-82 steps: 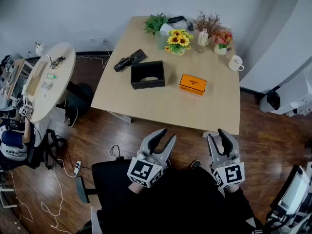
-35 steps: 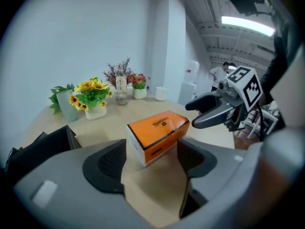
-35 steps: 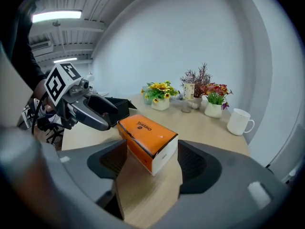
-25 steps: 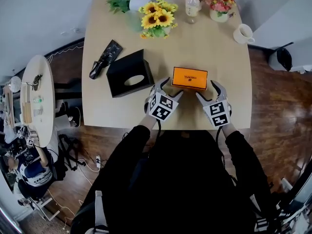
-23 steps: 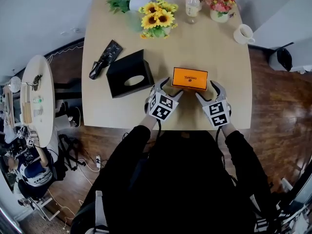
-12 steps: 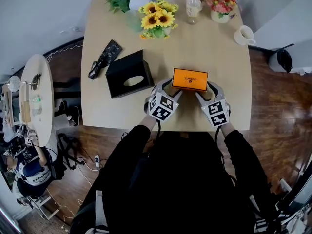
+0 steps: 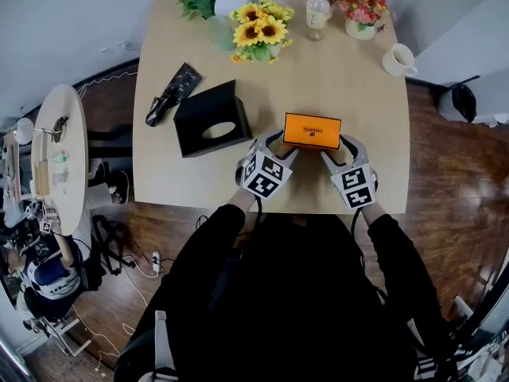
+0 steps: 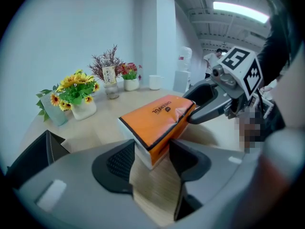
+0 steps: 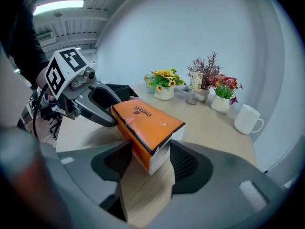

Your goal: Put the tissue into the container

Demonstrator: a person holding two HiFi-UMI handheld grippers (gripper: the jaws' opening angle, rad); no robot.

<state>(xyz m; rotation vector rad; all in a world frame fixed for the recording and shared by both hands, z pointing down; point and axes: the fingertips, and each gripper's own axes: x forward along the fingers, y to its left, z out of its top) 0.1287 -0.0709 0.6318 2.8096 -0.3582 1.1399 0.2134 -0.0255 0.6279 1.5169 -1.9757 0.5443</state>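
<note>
Pale wood covers the desk [image 7: 366,94], which stands on a dark plank floor [image 7: 445,157] against a white wall. Near the middle of the desk, towards its near edge, is the orange tissue pack [image 7: 312,130], lying crosswise to the person.

The left gripper [image 7: 282,144] is at the pack's left end and the right gripper [image 7: 337,148] at its right end, both pointing slantwise downward. In the left gripper view the jaws have just been closing. They stand part-way apart with the corner of the pack wedged between them, one pad against its white side and the other against its orange face. The right gripper view shows the same at the other end. Those jaws have also just been closing and now press on the pack's corner from both sides. The wrapper is creased where the jaws bite. Whether the pack rests on the desk or hangs just clear of it cannot be told.

The black container [image 7: 211,120] sits to the left of the pack, near it but not touching, with an oval opening in its top. A black crumpled bag [image 7: 171,94] lies beyond it by the desk's left edge. Along the far edge stand a pot of sunflowers [image 7: 256,32], a small bottle [image 7: 318,10] and a pot of pink flowers [image 7: 362,10]. A white mug [image 7: 398,59] is near the right edge. A round side table [image 7: 64,157] stands well apart on the left.
</note>
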